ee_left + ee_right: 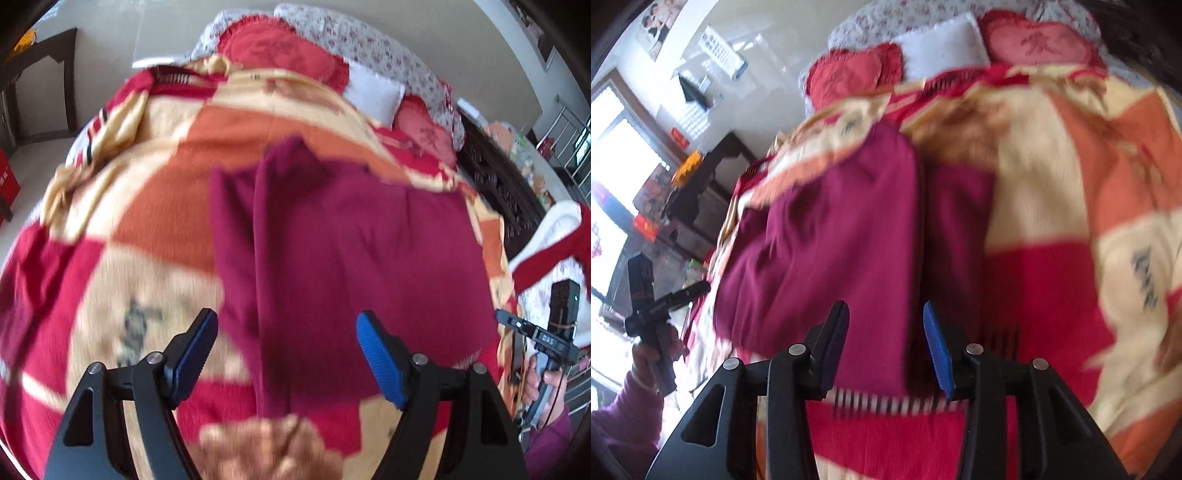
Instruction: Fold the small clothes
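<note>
A maroon garment (pixel 351 251) lies spread on a red, orange and cream blanket (pixel 155 236) on the bed. One side is folded over in a long strip at its left. My left gripper (pixel 286 350) is open above the garment's near edge, holding nothing. In the right wrist view the garment (pixel 842 240) lies ahead with a fold line down its right part. My right gripper (pixel 884 343) is open over its near edge, jaws apart with cloth showing between them, not clamped. The right gripper also shows in the left wrist view (pixel 535 336), and the left gripper in the right wrist view (pixel 665 299).
Red pillows (pixel 280 51) and a white pillow (pixel 373 92) lie at the bed's head. A dark carved bed frame (pixel 495 177) runs along the right. A red and white cloth (pixel 554 240) hangs at the right. A dark wooden stand (pixel 709 177) is at the left.
</note>
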`<state>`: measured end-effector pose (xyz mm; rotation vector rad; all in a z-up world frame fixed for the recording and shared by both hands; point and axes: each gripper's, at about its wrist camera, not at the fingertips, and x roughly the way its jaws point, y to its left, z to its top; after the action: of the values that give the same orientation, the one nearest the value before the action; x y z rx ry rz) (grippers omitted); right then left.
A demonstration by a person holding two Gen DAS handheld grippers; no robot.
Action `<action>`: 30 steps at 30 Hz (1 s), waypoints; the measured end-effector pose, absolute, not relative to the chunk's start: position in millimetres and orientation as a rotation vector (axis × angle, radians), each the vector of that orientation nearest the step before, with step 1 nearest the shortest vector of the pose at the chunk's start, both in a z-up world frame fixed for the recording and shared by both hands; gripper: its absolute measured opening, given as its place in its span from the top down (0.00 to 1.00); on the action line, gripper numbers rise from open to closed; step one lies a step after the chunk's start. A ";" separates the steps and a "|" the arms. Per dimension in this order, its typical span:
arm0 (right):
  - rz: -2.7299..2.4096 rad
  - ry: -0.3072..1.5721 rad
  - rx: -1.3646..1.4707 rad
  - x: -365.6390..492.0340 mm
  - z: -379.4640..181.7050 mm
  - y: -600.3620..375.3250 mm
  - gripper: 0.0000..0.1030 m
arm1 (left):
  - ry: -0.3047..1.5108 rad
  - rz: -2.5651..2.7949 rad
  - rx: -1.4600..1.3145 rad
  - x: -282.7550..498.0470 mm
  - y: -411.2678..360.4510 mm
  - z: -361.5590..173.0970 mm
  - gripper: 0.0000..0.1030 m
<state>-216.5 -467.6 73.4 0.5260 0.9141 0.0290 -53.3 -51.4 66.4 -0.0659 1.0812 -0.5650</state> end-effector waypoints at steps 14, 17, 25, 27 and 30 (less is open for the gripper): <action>-0.075 1.007 0.512 -241.8 40.1 -466.5 1.00 | 1.135 -0.484 -0.008 -81.0 -41.2 36.8 0.22; -0.103 0.973 0.513 -242.3 58.6 -465.1 0.99 | 1.096 -0.468 0.012 -84.3 -40.8 47.2 0.22; -0.087 0.890 0.408 -189.2 98.9 -434.4 0.88 | 1.045 -0.435 0.000 -73.7 -50.5 61.6 0.22; -0.059 0.897 0.381 -163.9 95.0 -419.8 0.88 | 1.052 -0.424 0.000 -71.1 -53.4 60.9 0.22; -0.026 0.914 0.350 -133.4 87.8 -403.2 0.88 | 1.052 -0.416 0.013 -66.7 -59.2 59.6 0.22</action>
<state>-133.4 -403.2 87.8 0.3496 0.9141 -0.0257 -66.7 -59.2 59.6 0.0127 1.0524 -0.4162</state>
